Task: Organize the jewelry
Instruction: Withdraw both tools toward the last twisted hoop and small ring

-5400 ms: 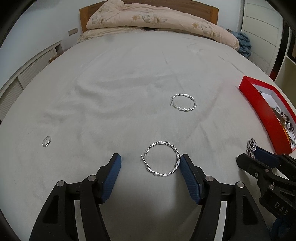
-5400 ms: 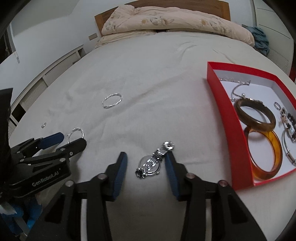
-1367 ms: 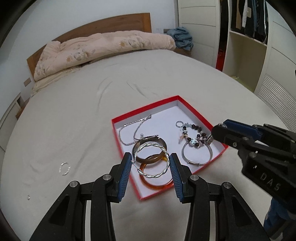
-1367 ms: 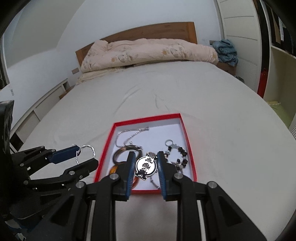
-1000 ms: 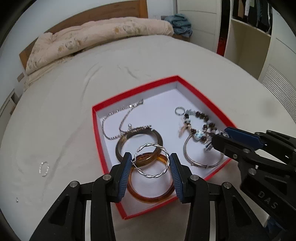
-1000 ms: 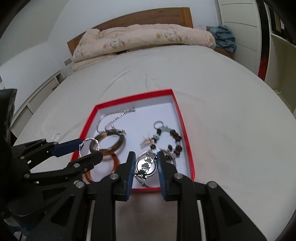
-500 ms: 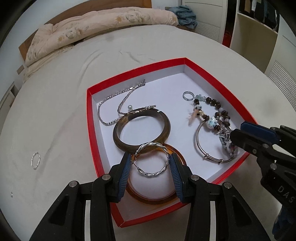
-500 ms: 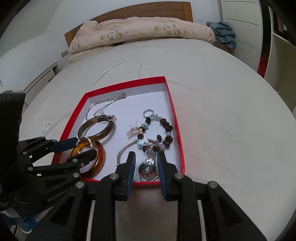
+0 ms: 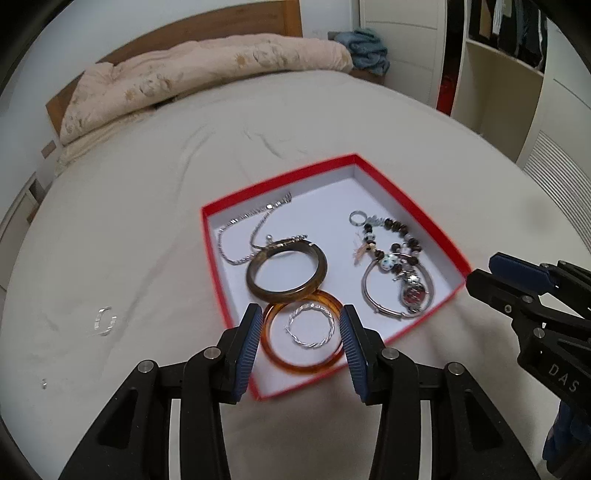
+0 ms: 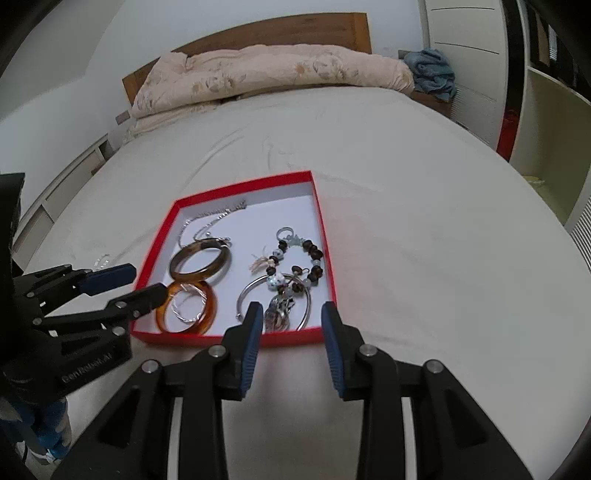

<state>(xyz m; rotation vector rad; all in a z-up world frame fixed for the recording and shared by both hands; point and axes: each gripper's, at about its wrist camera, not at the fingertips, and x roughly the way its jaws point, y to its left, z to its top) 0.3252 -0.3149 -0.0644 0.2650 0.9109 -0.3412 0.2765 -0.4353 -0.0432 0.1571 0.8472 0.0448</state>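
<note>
Some bits here are hard to read: the left wrist view is a little smeared, so the thin silver chain (image 9: 255, 230) in the far left corner of the red box (image 9: 436, 232) is mostly a streak, and the small silver hoop (image 9: 102, 320) out on the bed (image 9: 129, 206) to the left of the box is a blur, with an even tinier speck (image 9: 43, 384) nearer the camera that I can't identify. The right gripper (image 10: 290, 332) shows only its fingers and frame, and in the right wrist view the watch-like charm piece (image 10: 279, 314) is partly tucked behind its left finger. Inside the box: a dark brown bangle (image 9: 287, 273) overlapping the chain, an amber bangle (image 9: 303, 332) in the near left corner touching the brown one, and the twisted silver hoop (image 9: 309, 328) lying flat inside the amber ring, not touching either finger. On the right side there's a beaded bracelet (image 9: 391, 240) with a small ring at its far end, and a plain silver bangle (image 9: 397, 293) with the charm piece lying across it. The box's long axis runs away from the cameras toward the headboard (image 10: 266, 31). The left gripper (image 9: 301, 345) has its jaws spread wide and empty over the amber bangle; the right gripper's jaws are likewise apart, holding nothing, at the box's near edge.
</note>
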